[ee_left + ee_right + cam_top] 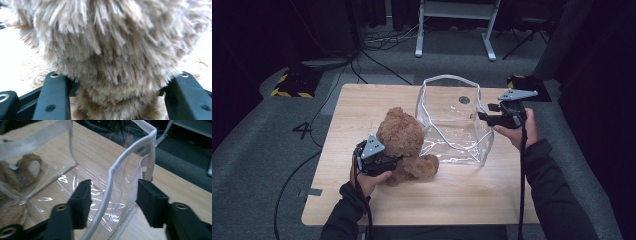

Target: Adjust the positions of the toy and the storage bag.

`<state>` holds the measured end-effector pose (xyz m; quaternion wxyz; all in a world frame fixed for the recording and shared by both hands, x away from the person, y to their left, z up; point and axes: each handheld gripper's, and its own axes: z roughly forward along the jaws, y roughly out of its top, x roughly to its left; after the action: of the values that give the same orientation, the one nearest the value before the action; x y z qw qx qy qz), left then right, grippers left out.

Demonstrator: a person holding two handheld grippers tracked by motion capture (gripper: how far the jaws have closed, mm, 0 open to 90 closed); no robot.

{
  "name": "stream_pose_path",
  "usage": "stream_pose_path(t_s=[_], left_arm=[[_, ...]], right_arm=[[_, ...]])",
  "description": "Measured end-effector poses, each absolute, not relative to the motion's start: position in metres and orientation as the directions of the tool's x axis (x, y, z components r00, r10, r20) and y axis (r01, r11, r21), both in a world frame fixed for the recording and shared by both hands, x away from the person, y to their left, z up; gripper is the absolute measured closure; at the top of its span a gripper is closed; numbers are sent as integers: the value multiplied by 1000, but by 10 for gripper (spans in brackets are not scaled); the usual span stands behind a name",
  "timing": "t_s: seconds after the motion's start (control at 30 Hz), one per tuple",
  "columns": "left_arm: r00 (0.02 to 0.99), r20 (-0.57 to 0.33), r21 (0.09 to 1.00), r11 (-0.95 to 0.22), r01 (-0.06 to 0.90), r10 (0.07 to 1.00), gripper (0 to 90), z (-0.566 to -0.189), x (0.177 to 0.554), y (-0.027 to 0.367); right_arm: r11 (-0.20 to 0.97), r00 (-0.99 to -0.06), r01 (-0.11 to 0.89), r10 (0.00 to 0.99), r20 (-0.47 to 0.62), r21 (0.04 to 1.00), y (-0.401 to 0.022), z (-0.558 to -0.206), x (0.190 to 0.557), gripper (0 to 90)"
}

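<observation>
At frame centre, the left hand-held gripper (396, 161) is clamping the fluffy brown teddy bear (402, 137); the right hand-held gripper (112, 200) is gaping around the clear plastic bag's white-piped rim (110, 182). Next: lifting the bear into the bag.

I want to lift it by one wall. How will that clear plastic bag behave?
The clear plastic bag will probably flex: its walls look thin and creased. The white piping seems to keep it upright, so it may hold shape loosely. Empty, it likely slides easily on the table.
</observation>
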<state>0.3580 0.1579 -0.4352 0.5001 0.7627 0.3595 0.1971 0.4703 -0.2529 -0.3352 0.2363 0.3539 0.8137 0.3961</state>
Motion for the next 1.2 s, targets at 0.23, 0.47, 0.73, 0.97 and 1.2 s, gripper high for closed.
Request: stream_pose_path(t_s=[0.23,0.47,0.73,0.97,1.2], left_arm=[[672,-51,902,-255,349,739,481,-434,354,163],[685,-68,905,-244,348,725,481,-435,351,169],[703,-53,907,-260,331,709,481,-435,351,170],[713,-47,909,-267,321,699,476,-436,349,171],[716,-46,909,-268,320,697,476,-436,349,171]], right_arm=[[383,-636,343,767,-88,858,-279,-321,458,295],[370,-612,340,785,-95,865,-313,-323,444,272],[395,-586,374,802,-116,839,-336,-360,434,248],[446,-603,402,786,-135,800,-337,-402,425,226],[487,-627,431,767,-136,760,-335,-435,420,199]])
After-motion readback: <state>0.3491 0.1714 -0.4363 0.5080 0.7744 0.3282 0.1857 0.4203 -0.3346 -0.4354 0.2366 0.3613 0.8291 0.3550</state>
